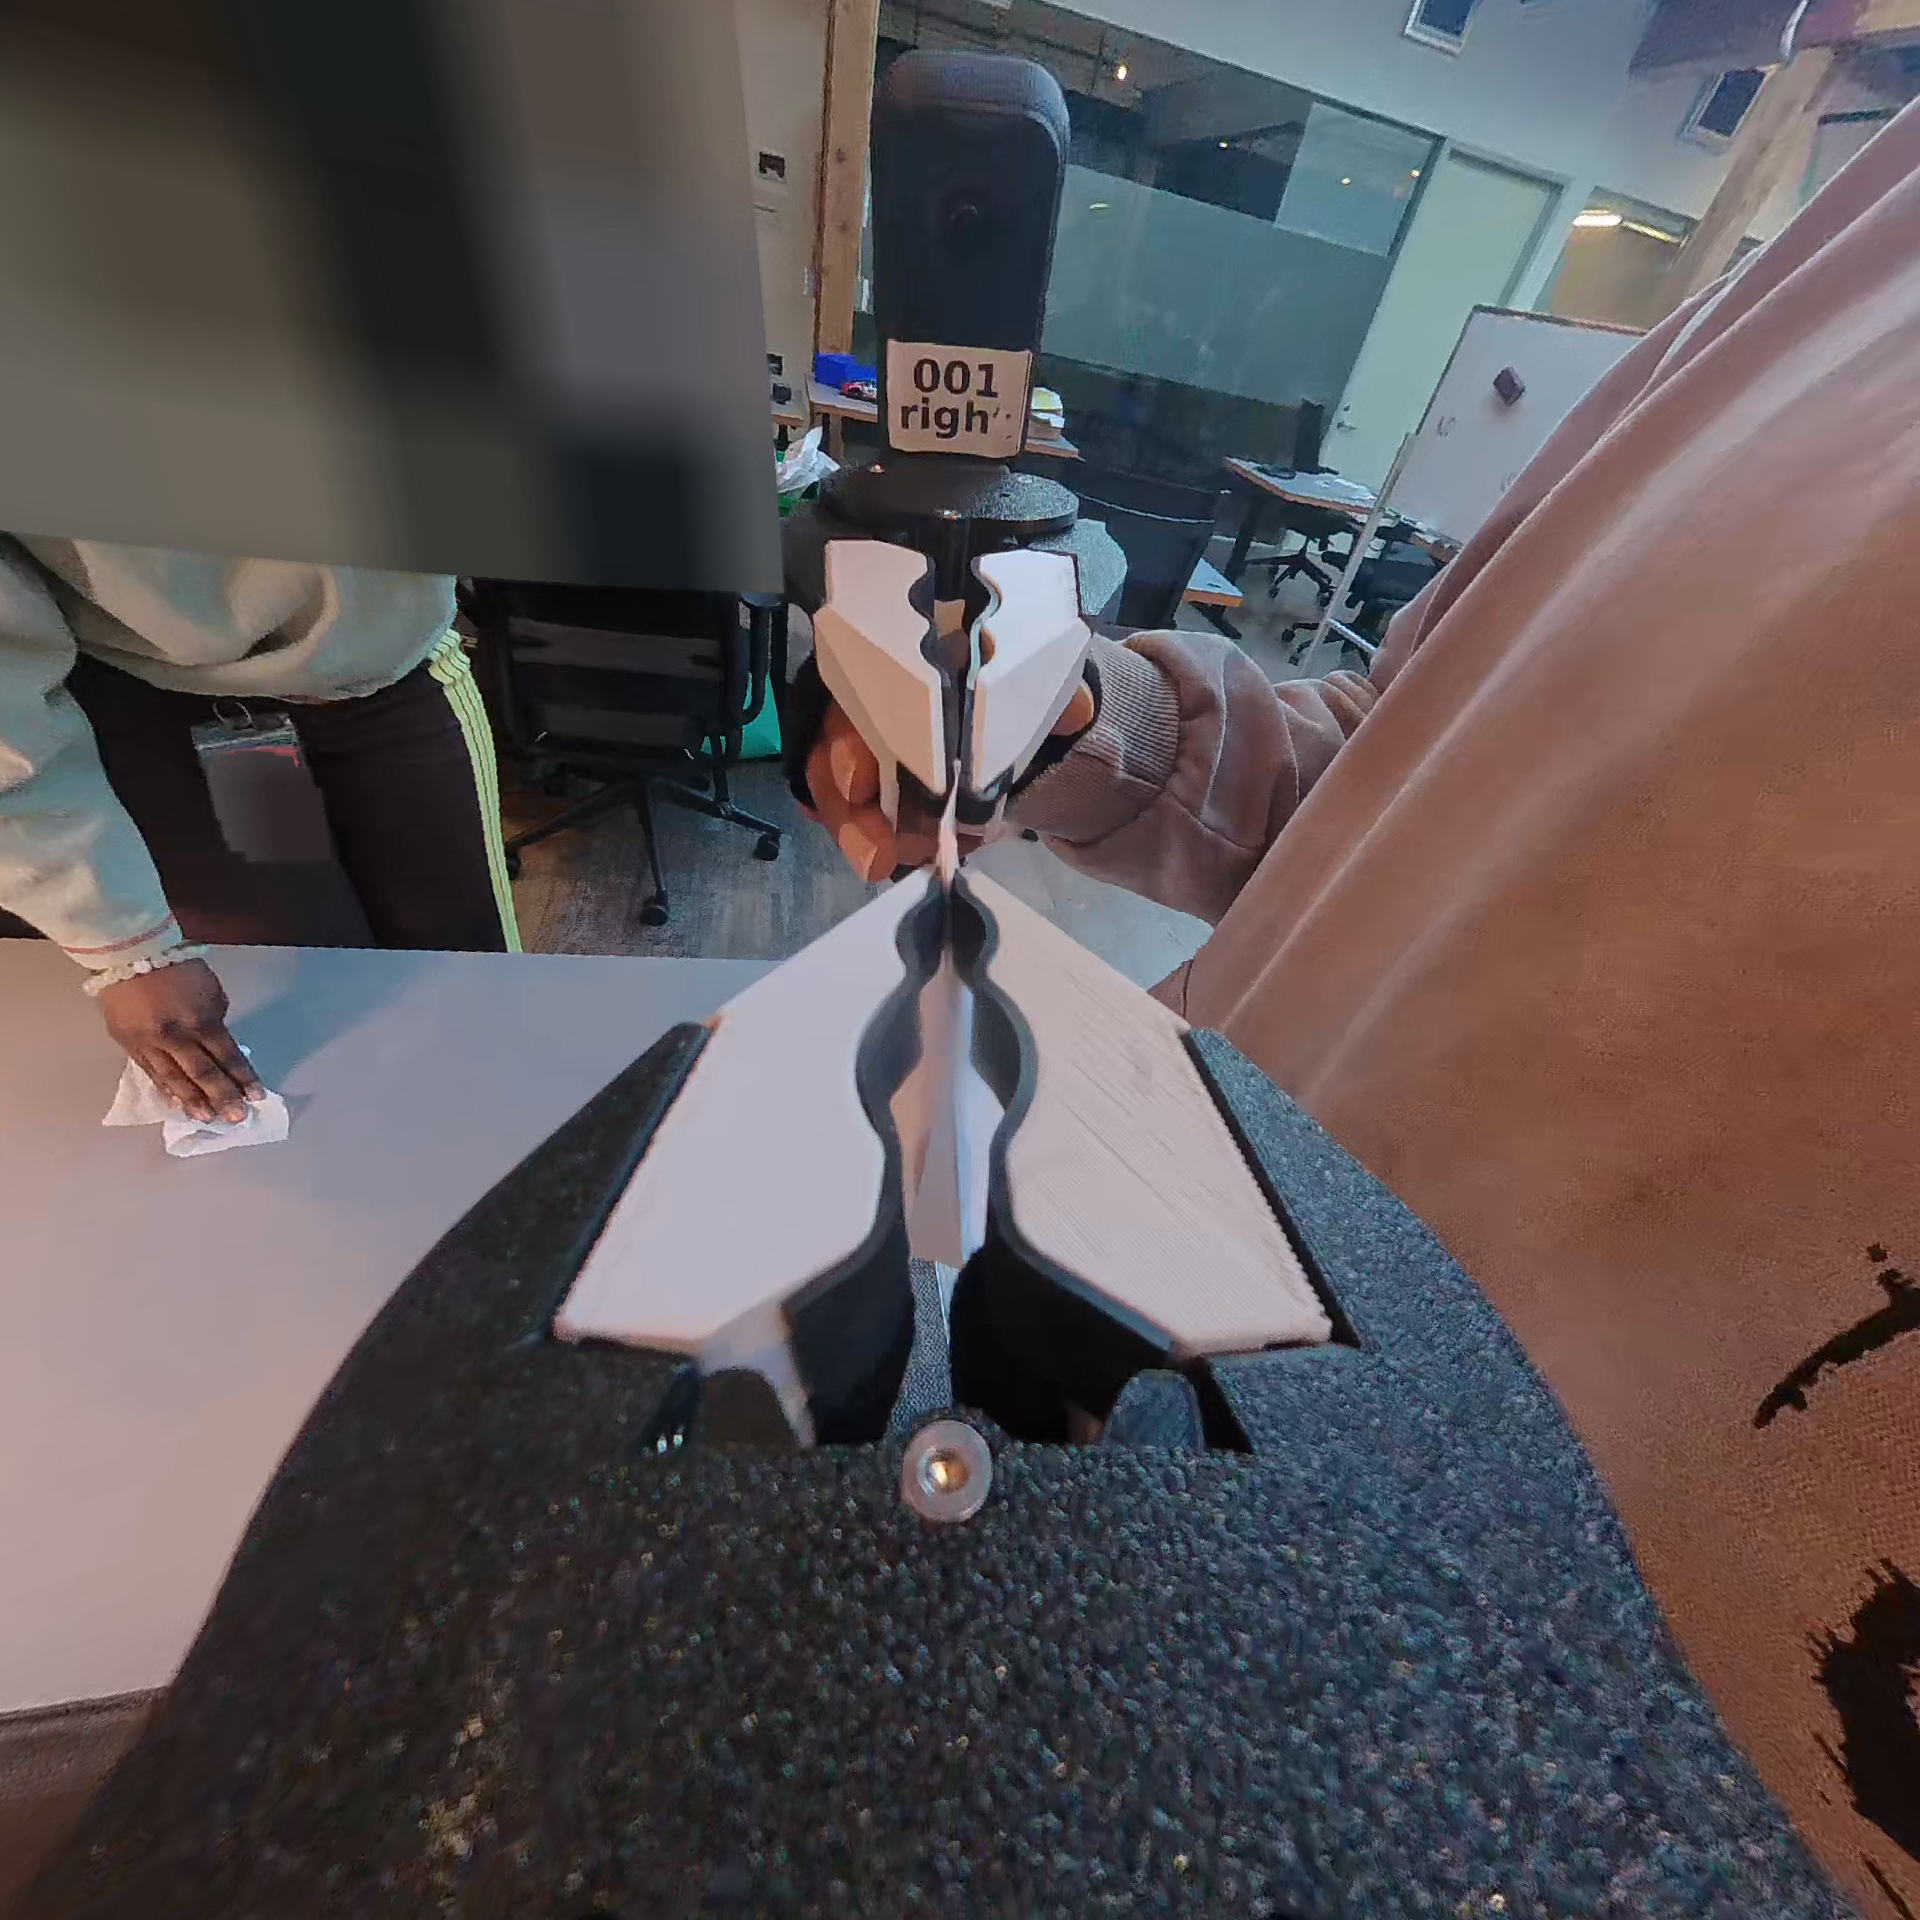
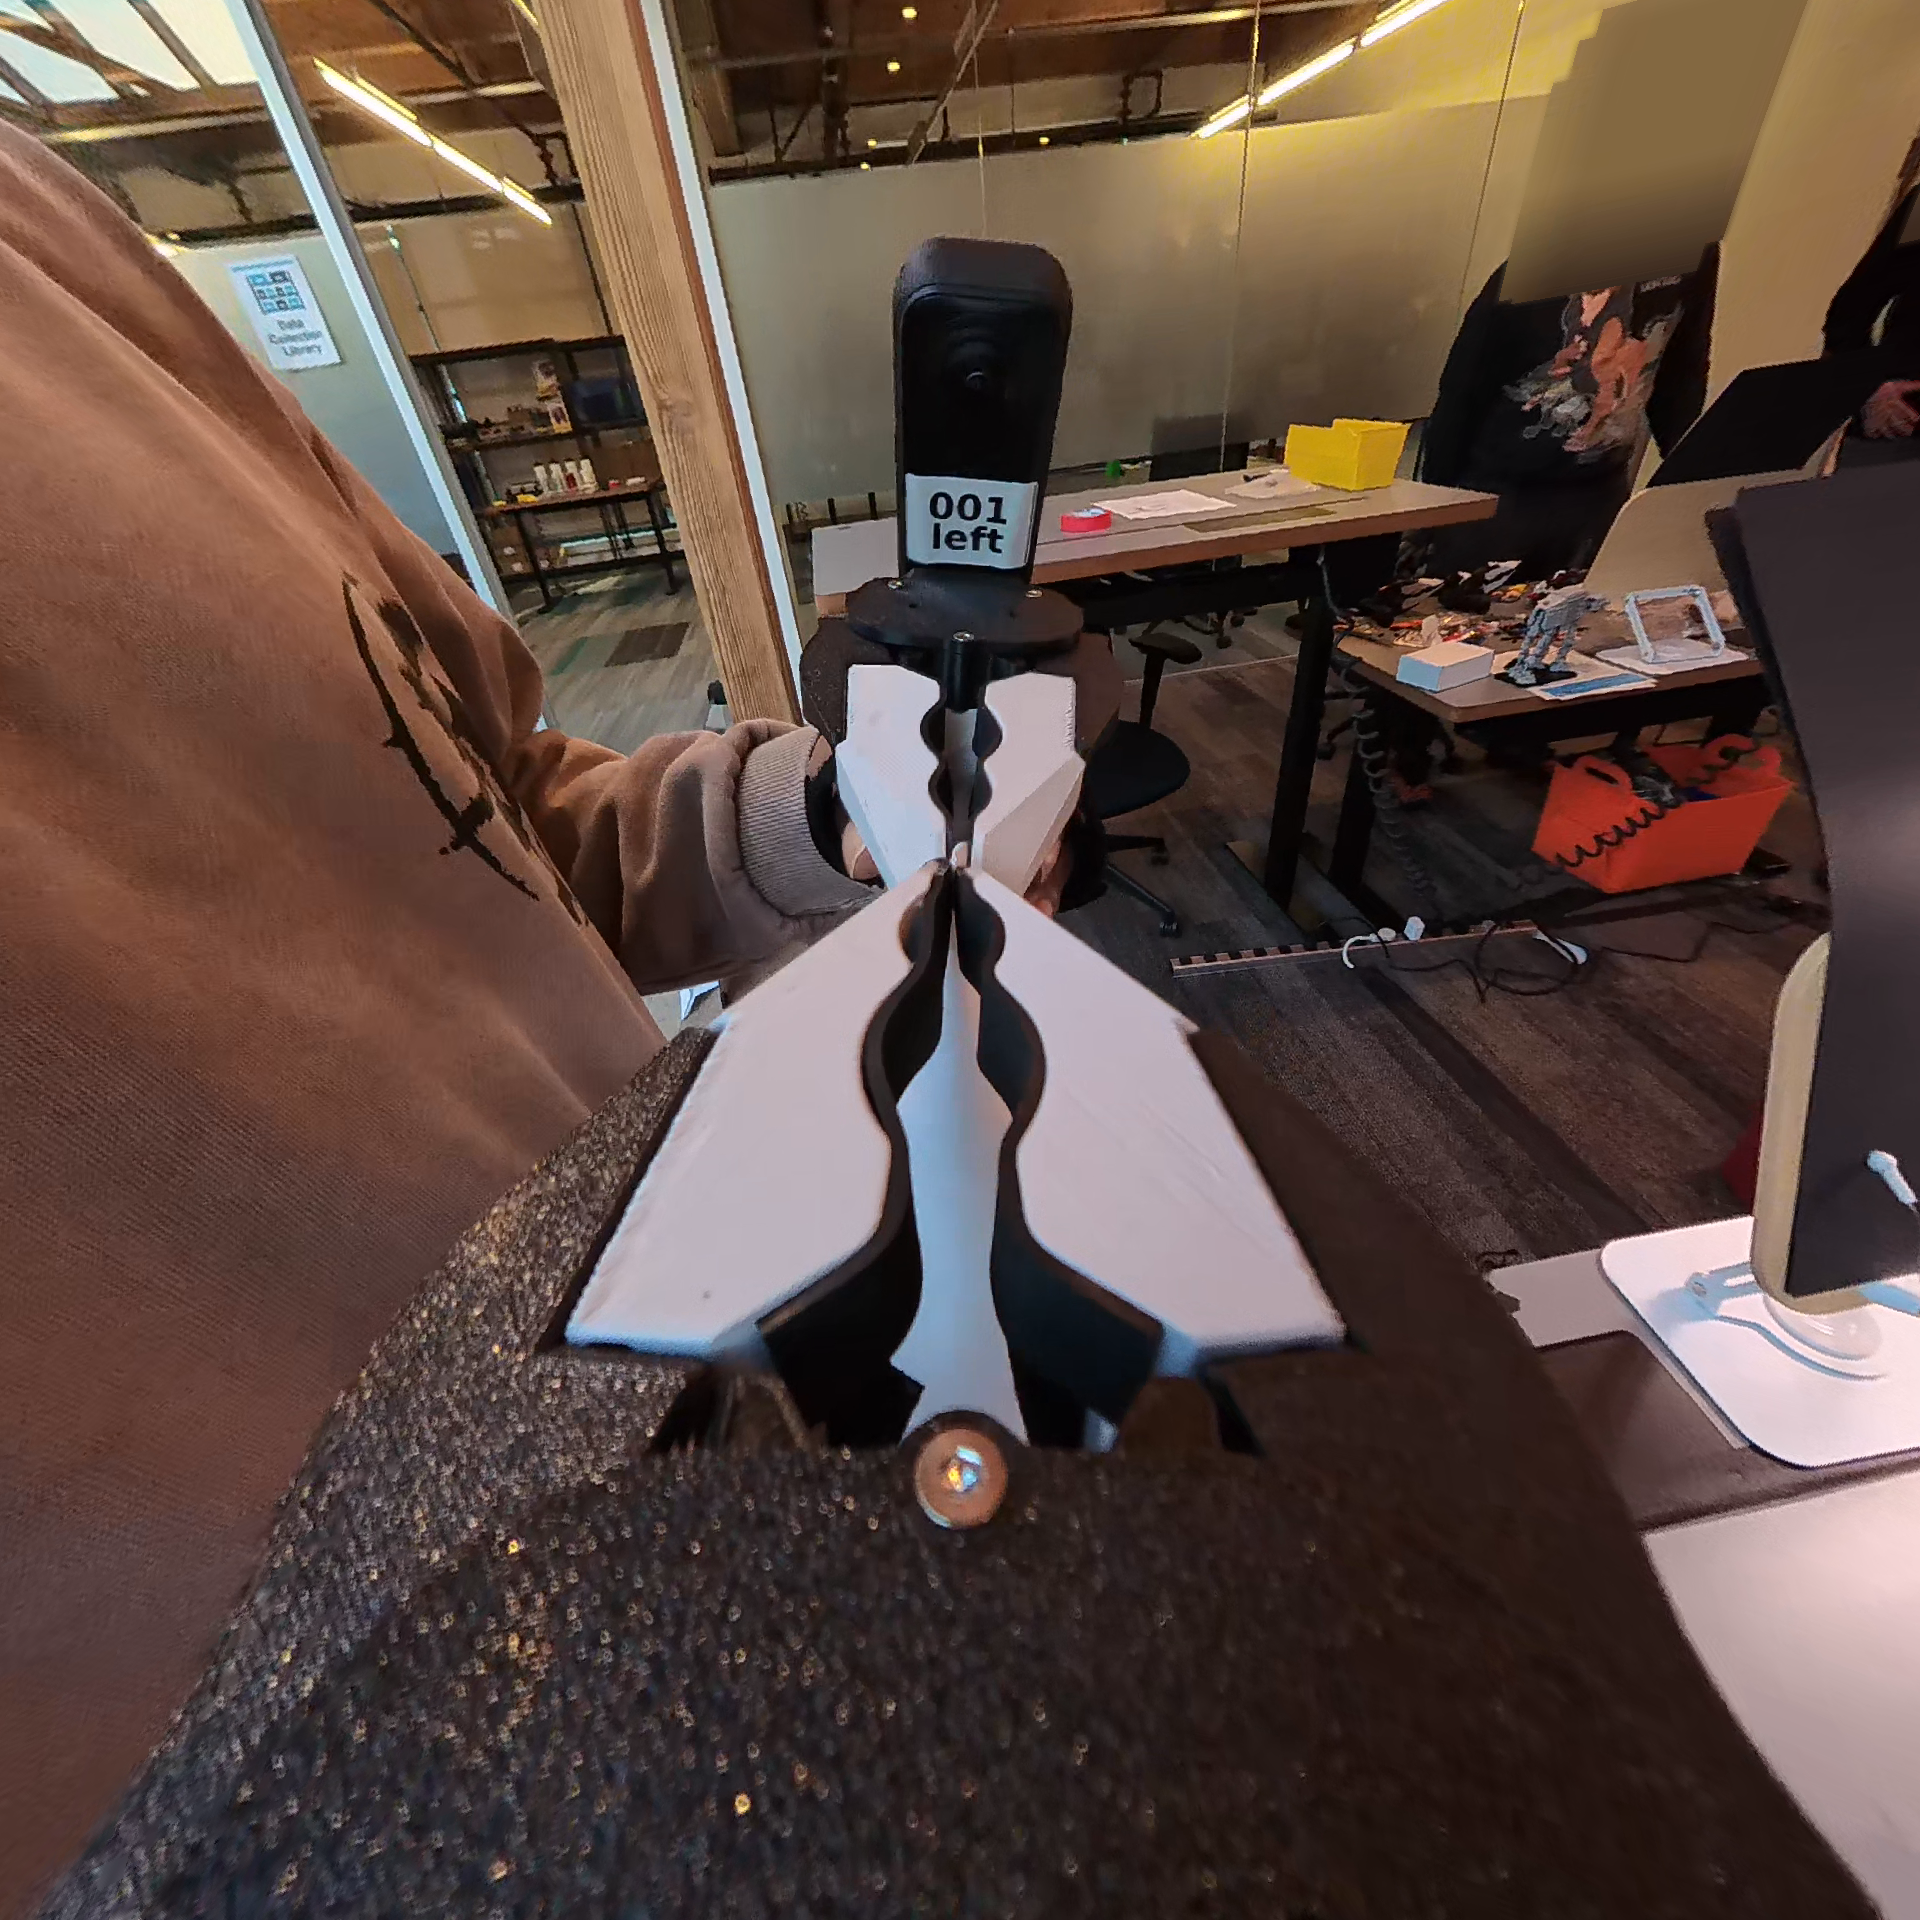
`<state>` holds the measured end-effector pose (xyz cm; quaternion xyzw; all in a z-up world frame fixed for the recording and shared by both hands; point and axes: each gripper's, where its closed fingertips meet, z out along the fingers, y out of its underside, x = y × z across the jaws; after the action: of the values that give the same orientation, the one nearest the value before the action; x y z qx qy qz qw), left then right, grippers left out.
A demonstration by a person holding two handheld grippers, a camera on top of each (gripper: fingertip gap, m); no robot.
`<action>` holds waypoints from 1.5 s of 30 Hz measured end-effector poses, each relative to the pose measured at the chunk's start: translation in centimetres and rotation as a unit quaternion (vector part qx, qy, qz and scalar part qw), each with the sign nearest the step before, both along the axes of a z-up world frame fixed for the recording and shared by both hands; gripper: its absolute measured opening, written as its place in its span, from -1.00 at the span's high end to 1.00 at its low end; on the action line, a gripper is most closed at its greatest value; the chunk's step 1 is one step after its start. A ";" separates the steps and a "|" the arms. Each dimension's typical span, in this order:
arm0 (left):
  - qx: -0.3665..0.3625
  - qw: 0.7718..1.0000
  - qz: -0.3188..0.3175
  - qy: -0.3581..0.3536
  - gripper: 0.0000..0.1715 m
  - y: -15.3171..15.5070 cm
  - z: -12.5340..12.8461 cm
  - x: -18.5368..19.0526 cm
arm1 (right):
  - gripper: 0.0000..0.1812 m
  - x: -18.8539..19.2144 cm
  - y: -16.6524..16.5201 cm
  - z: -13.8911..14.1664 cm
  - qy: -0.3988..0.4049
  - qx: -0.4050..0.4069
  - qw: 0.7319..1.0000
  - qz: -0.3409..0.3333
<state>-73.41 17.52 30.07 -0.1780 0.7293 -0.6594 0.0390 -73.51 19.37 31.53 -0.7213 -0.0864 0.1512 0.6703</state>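
My left gripper (image 1: 948,883) and my right gripper (image 2: 951,871) point at each other, tip to tip, in front of the brown sweatshirt (image 1: 1610,935) of the person holding them. Each has white fingers with wavy black pads. Both are shut on a thin white sheet seen edge-on, which shows between the left pads (image 1: 940,1122) and between the right pads (image 2: 956,1143). The right gripper (image 1: 951,805) shows head-on in the left wrist view, with a black camera above it. The left gripper (image 2: 961,844) shows the same way in the right wrist view.
A grey table (image 1: 468,1195) lies to the left, where another person's hand presses a white tissue (image 1: 197,1117). An office chair (image 1: 623,717) stands behind. On the right are a monitor on a white stand (image 2: 1766,1351), desks, a yellow bin (image 2: 1345,452) and an orange bin (image 2: 1662,831). Left and right tips are no more than a few centimetres apart.
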 end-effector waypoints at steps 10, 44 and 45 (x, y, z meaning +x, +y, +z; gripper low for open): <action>-0.058 0.998 0.015 0.000 1.00 0.4 1.1 -0.1 | 1.00 -0.1 -0.4 -0.6 0.005 0.003 1.000 -0.015; -0.012 0.998 0.057 -0.034 1.00 3.7 2.7 -1.0 | 1.00 -1.7 3.4 -1.2 -0.103 -0.059 0.991 0.067; -0.006 0.998 0.059 -0.031 1.00 3.9 2.6 -1.0 | 1.00 -1.8 3.4 -1.3 -0.109 -0.070 0.989 0.072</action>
<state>-74.41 21.38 32.69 -0.2003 0.7121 -0.6655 0.0992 -75.27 22.79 30.19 -0.7702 -0.1998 0.1256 0.5925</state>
